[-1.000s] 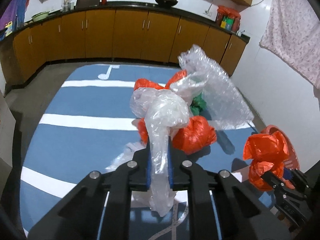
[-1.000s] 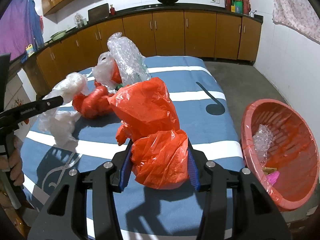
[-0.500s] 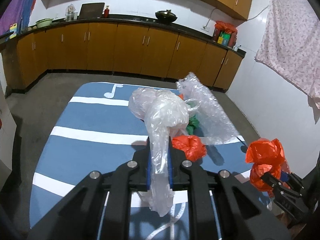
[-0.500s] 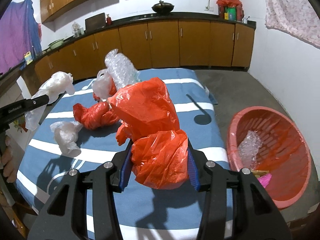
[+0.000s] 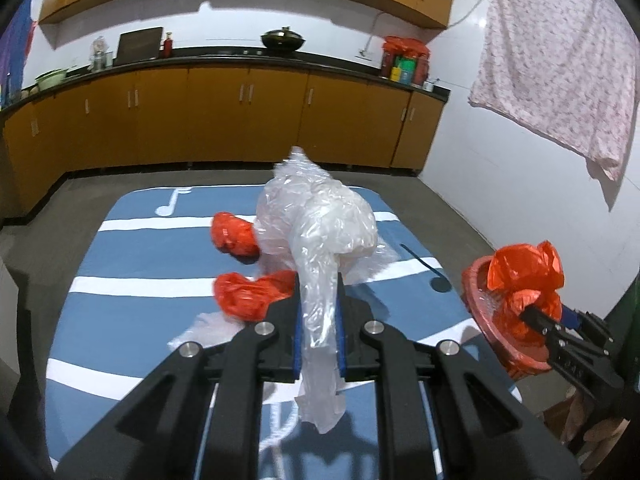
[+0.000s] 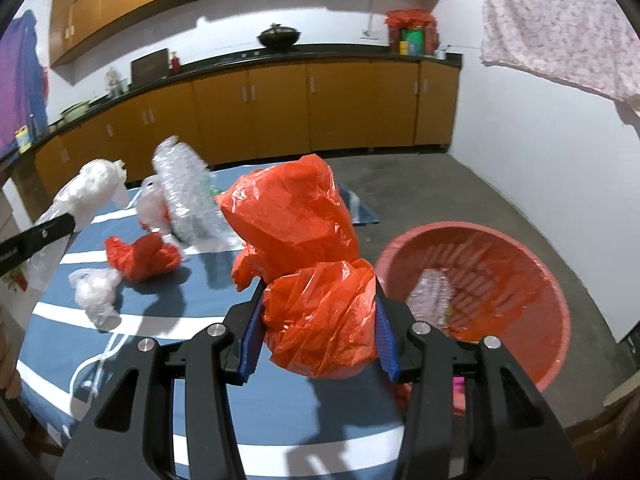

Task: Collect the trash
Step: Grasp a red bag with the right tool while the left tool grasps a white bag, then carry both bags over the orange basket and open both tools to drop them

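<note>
Trash (image 5: 320, 240) hiding bubble wrap (image 6: 188, 200)

Red bag (image 6: 316, 280); clear bag (image 5: 320, 240); blue white-striped cloth (image 5: 132, 264); red basket (image 6: 532, 280).

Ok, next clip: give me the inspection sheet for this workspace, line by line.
Surface: blue striped cloth on a table.
Job's things: red basket beside the table, some scraps inside.
Clutter: red bags, clear bag, bubble wrap on the cloth.
Grippers: left tool shut on a clear plastic bag; right tool shut on a red plastic bag.
Cables: nothing seen.
Surroundings: kitchen cabinets, hanging floral cloth.
</note>
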The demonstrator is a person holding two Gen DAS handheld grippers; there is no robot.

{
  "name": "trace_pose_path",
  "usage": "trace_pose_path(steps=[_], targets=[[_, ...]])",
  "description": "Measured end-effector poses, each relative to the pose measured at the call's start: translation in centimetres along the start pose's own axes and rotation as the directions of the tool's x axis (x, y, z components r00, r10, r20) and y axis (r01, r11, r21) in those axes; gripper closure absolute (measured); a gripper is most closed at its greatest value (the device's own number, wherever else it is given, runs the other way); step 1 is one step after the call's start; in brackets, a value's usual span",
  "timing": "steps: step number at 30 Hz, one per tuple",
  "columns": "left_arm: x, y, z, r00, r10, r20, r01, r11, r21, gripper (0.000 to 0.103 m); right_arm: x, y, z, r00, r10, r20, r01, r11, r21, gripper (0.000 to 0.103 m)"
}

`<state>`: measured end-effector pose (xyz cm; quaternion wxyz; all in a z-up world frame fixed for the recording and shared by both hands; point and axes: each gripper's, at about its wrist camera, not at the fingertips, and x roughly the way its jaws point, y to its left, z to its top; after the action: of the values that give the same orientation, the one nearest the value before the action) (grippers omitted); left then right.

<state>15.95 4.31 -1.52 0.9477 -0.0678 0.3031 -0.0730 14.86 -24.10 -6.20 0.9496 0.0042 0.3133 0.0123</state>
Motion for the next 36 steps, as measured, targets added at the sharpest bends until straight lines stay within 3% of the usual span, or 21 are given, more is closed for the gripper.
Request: trace_pose_path(steps=[12,21,36], targets=[[1.1,-4.8,-0.8,0.996,-0.081,-0.022,0.083,0.995,0.061,0.089,-2.0,-4.2,-0.1,0.991,-0.129,0.046,0.127,0.991,0.051,0.055],[2.4,-8.9,-1.3,0.989,-0.139,-0.046,0.144,0.983,0.112,0.089,-2.3,-6.8,-0.5,0.983,-0.18,0.042,0.175,0.98,0.099,0.055],[2.7,-12.3,-1.8,0.977,-0.207,-0.05,0.212,0.966,0.145,0.089,-1.9,-9.8,-0.9,0.975,-0.222,0.02,0.215,0.962,0.166,0.055]])
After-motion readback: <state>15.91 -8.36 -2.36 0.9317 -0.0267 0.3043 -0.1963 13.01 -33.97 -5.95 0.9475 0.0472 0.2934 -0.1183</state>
